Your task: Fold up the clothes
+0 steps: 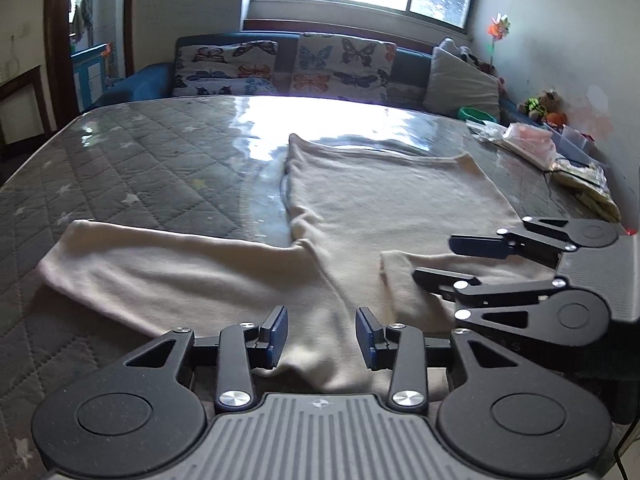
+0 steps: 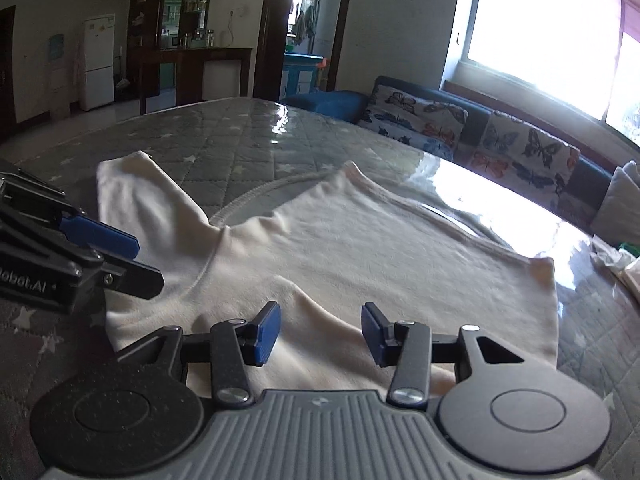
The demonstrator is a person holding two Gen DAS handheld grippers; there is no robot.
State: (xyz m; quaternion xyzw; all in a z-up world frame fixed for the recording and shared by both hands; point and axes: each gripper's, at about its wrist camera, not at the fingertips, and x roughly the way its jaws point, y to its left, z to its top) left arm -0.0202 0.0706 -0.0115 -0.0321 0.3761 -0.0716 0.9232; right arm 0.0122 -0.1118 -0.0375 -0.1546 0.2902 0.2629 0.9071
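A cream long-sleeved top lies flat on the grey quilted table cover. One sleeve stretches out to the left. The other sleeve is folded across the body. My left gripper is open and empty, just above the near edge of the top. My right gripper is open beside it on the right, over the folded sleeve. In the right wrist view the top fills the middle, my right gripper is open over it, and my left gripper shows open at the left.
A sofa with butterfly cushions stands behind the table under the window. Bags, boxes and toys crowd the table's far right corner. A doorway and a wooden cabinet are at the far side of the room.
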